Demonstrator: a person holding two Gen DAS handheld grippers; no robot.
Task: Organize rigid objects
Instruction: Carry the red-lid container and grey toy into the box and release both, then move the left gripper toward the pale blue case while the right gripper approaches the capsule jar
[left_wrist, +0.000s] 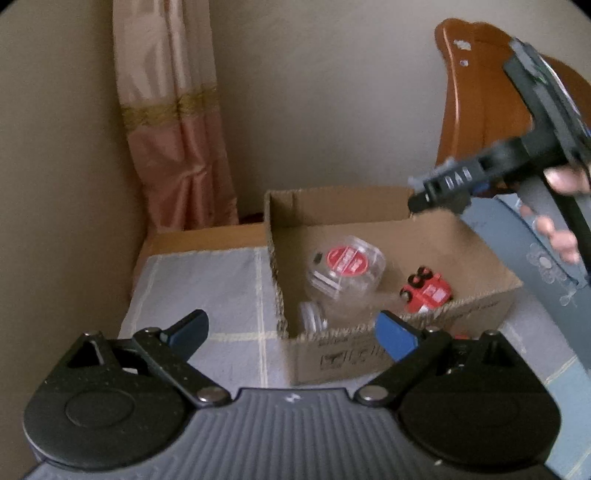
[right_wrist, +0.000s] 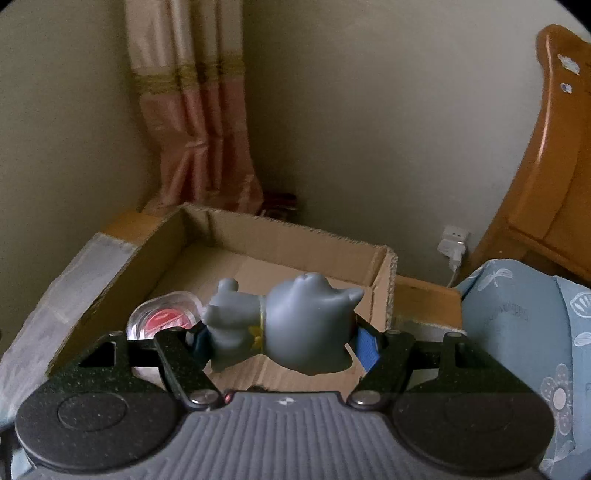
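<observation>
An open cardboard box (left_wrist: 332, 206) stands on a cloth-covered surface. Inside lie a clear plastic jar with a red lid (left_wrist: 345, 269), a red toy car (left_wrist: 428, 290) and a small clear round piece (left_wrist: 312, 315). My left gripper (left_wrist: 291, 325) hovers open at the box's near left corner, with nothing between its blue pads. My right gripper (right_wrist: 284, 343) is shut on a grey cartoon figure (right_wrist: 306, 325) and holds it over the box (right_wrist: 295, 236), above the jar (right_wrist: 162, 317). In the left wrist view the right gripper (left_wrist: 421, 192) reaches over the box's far right corner.
A pale checked cloth (left_wrist: 207, 288) covers the surface left of the box. A pink curtain (left_wrist: 173, 129) hangs in the corner behind. A wooden headboard (left_wrist: 476, 103) and blue floral bedding (right_wrist: 517, 332) lie to the right. A wall socket with a plug (right_wrist: 454, 243) sits low.
</observation>
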